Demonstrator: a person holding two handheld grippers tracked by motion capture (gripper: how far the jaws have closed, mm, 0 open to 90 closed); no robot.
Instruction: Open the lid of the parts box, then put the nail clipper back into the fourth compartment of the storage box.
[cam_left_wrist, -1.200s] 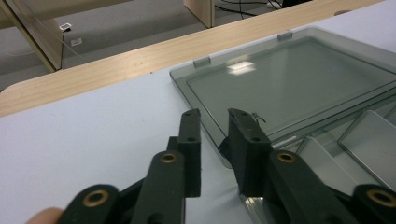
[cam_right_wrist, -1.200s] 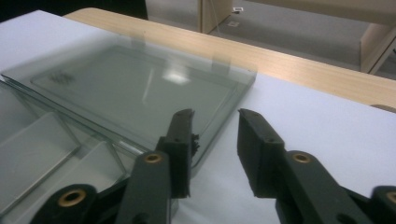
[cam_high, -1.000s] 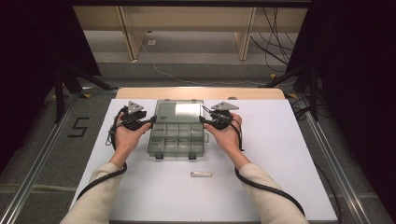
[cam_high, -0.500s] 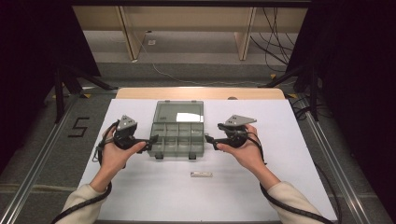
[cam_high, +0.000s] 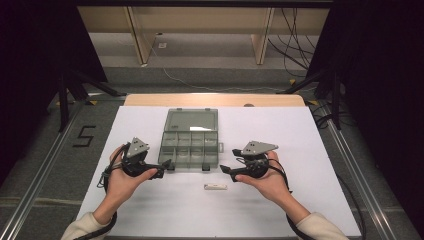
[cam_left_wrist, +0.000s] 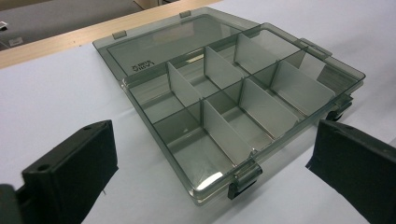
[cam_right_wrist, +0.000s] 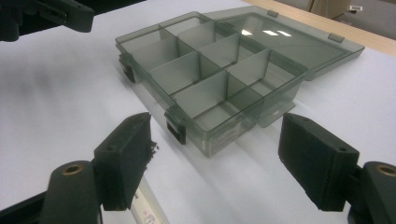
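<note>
Both grippers have come away from the organizer box (cam_high: 190, 144) since a second ago, when they sat at its two sides. We now see our left gripper (cam_high: 159, 170) by its near left corner and our right gripper (cam_high: 227, 171) off its near right corner, jaws just opened wide and empty. The box rests open on the white table (cam_high: 300, 150), lid flat behind; a small white piece (cam_high: 215, 187) lies just in front, likely next to be loaded.

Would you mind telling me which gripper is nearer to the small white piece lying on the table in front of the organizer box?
The right gripper is nearer: the small white piece lies just below its open jaws. The left gripper sits farther off, at the organizer box's front left corner.
</note>
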